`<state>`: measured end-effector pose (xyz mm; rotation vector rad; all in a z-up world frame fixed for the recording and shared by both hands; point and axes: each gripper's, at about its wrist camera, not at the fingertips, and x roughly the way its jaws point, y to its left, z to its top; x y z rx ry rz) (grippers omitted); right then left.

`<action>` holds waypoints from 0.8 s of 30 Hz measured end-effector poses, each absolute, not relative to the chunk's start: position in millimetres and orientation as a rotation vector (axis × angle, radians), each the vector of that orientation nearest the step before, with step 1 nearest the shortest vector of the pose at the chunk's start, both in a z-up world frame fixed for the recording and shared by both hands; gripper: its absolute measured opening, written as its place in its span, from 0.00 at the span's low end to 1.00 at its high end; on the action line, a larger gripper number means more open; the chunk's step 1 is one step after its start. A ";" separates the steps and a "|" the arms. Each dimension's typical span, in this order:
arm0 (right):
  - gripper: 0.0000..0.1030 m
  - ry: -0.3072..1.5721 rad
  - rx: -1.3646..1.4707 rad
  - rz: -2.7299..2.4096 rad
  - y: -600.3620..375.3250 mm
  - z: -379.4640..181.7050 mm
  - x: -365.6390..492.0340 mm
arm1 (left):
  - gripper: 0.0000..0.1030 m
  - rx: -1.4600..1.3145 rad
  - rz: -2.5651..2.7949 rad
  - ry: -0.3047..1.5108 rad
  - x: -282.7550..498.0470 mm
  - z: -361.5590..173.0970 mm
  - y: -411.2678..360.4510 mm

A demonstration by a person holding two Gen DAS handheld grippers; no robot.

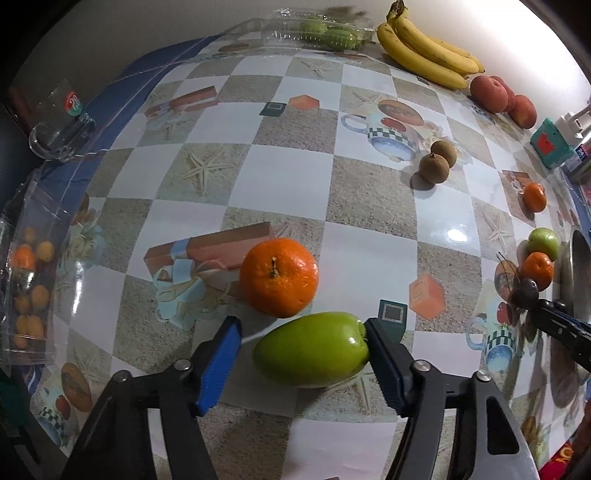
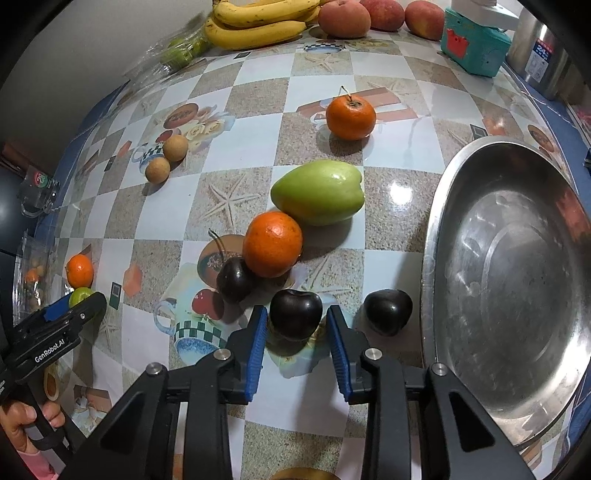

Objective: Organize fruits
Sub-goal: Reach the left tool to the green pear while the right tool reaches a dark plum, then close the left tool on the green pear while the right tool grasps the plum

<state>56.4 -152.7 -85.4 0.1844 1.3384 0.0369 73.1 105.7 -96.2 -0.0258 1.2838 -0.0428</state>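
Note:
My left gripper [image 1: 301, 323] points down over a green fruit [image 1: 310, 350] that lies between its blue pads. The right pad touches the fruit and the left pad stands a little off it, so the gripper is open. A tangerine [image 1: 279, 277] sits just beyond. My right gripper [image 2: 297, 312] straddles a dark cherry [image 2: 295, 317] on the table, with narrow gaps at both pads. Two more dark cherries [image 2: 236, 280] [image 2: 388, 312] lie either side of it. A steel bowl [image 2: 432, 258] stands to the right with nothing in it.
Another tangerine [image 2: 273, 249] and green fruit [image 2: 317, 192] lie beyond the cherries, and a stemmed tangerine [image 2: 351, 116] further back. Two longans [image 2: 166, 158], bananas [image 2: 258, 22], peaches [image 2: 343, 16] and a teal box [image 2: 472, 44] are farther off. A glass [image 1: 59, 122] stands at the left edge.

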 end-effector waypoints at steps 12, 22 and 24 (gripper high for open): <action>0.29 1.333 0.187 0.051 -153.0 -85.1 56.3 | 0.59 -0.055 -0.044 1.296 79.0 -92.8 104.0; 0.28 1.323 0.198 0.062 -155.2 -81.5 56.2 | 0.59 -0.069 -0.032 1.295 68.9 -85.3 108.4; 0.28 1.320 0.203 0.063 -156.6 -80.1 55.9 | 0.59 -0.069 -0.035 1.293 66.4 -81.6 108.0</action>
